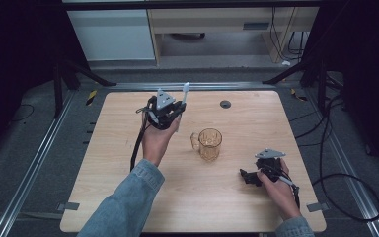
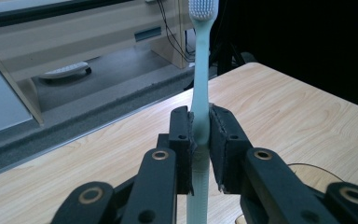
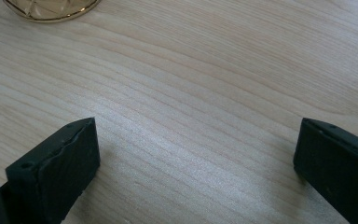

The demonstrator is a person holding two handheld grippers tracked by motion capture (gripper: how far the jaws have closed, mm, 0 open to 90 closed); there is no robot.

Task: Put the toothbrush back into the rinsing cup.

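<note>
We held the left gripper (image 1: 175, 109) raised above the worktop (image 1: 256, 123), left of centre in the high view, with its jaws clamped on the handle of a pale toothbrush (image 1: 185, 94). In the left gripper view the toothbrush (image 2: 201, 84) stood nearly upright between the pads, bristle head at the top edge of the frame and the handle's lower end running down out of the bottom.

The amber glass mug (image 1: 209, 143) stood on the worktop just below and to the right of that gripper in the high view, mouth up, handle turned to the left of the frame. So the toothbrush's long axis already ran roughly parallel to the mug's; we judged that the coming move would call for carrying it right and toward the lower frame until it hung over the mouth.

Our right gripper (image 1: 246, 177) rested low at the lower right, jaws spread wide over bare wood, holding nothing. The left gripper was the nearer to the mug.
</note>
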